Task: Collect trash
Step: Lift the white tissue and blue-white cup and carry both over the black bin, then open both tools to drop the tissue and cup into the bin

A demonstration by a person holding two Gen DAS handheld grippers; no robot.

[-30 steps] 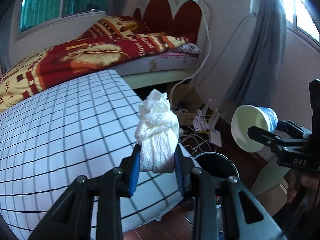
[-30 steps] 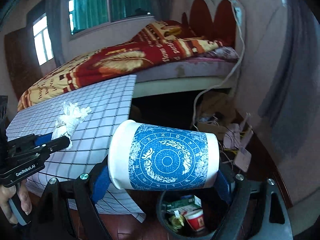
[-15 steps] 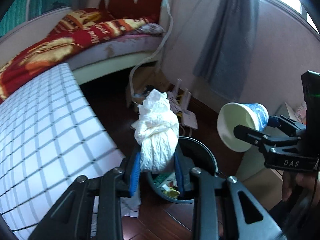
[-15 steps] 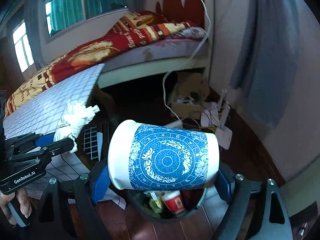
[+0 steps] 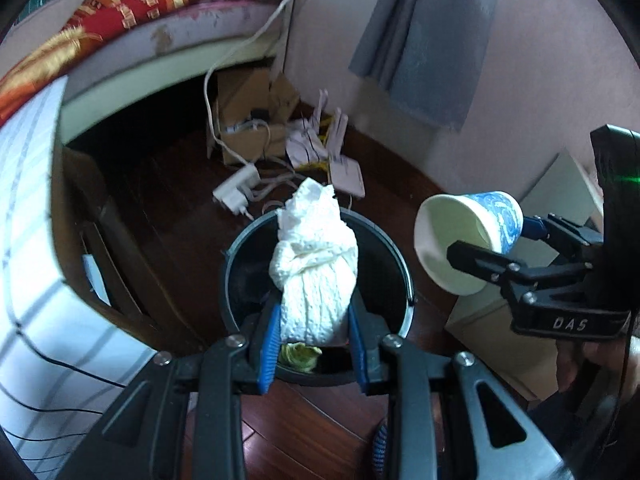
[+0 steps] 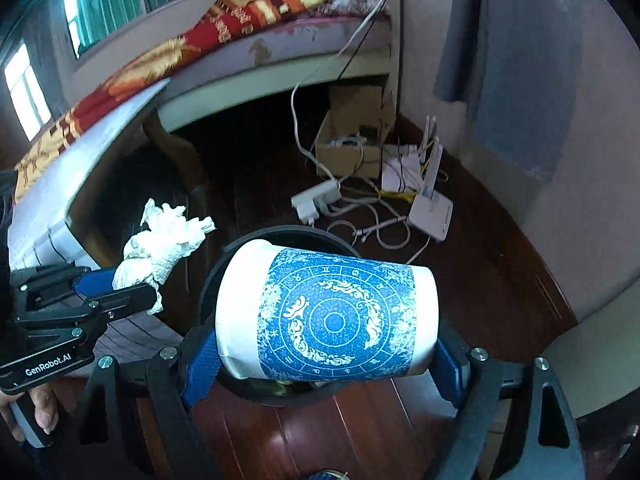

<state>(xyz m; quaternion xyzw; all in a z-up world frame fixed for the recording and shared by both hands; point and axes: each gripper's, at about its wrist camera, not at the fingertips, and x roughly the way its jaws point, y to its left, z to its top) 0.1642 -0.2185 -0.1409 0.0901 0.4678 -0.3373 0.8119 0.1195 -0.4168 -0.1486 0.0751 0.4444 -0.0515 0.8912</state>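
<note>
Left tongs (image 5: 314, 328) pinch crinkly tissue wad (image 5: 314, 264); right tongs (image 6: 326, 364) clamp smooth paper cup (image 6: 326, 318) sideways.

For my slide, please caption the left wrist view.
Left gripper holds crumpled white tissue above round black trash bin.

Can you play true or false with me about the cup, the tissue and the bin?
1. The left gripper holds a crumpled white tissue. True.
2. The paper cup in the right gripper is plain red. False: it is white with a blue pattern.
3. The black bin stands on a wooden floor. True.
4. The cup stands upright in the gripper. False: it lies sideways, gripped at its two ends.
5. The bin is empty. False: some trash shows inside it.
</note>
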